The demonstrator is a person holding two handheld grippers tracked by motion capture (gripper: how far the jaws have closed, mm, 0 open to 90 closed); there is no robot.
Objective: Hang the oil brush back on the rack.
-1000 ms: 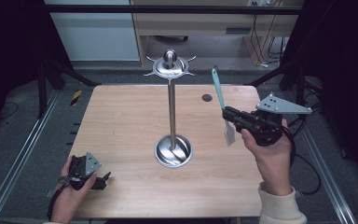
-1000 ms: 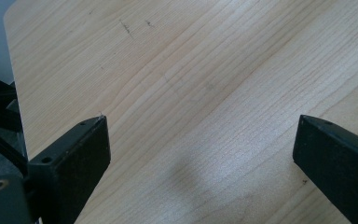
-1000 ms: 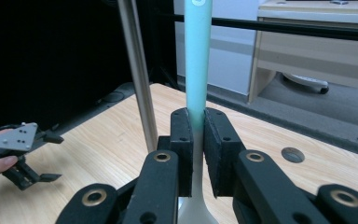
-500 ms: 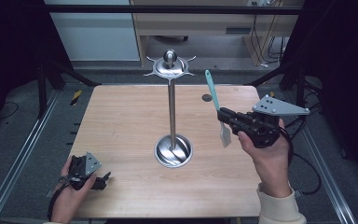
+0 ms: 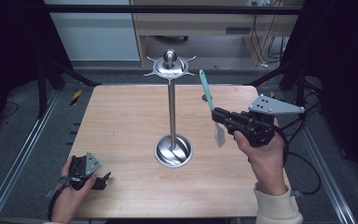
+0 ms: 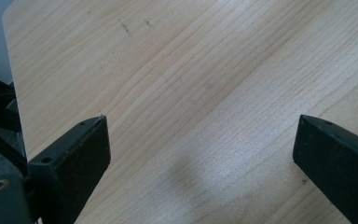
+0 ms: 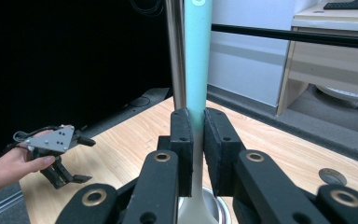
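Observation:
A steel utensil stand point(image 5: 171, 112) rises from a round base point(image 5: 172, 150) at the table's middle, with a hooked crown point(image 5: 169, 65) on top. To its right, my right gripper point(image 5: 216, 115) is shut on a teal-handled spatula point(image 5: 205, 88). The spatula is held upright and slightly tilted, its pale blade point(image 5: 219, 134) hanging below the jaws. In the right gripper view the teal handle point(image 7: 198, 60) is pinched between my right gripper's point(image 7: 198, 126) pads, with the stand's pole point(image 7: 175, 51) just behind. My left gripper point(image 5: 103, 179) rests at the table's front left, open over bare wood point(image 6: 200, 70).
A small dark round disc point(image 5: 205, 98) lies on the wooden table point(image 5: 121, 116) behind the spatula. Metal frame rails run along both sides of the table. A desk point(image 7: 335, 51) and cables stand beyond the far edge.
My right gripper has drifted slightly left toward the stand with the spatula in it. The left gripper has kept still.

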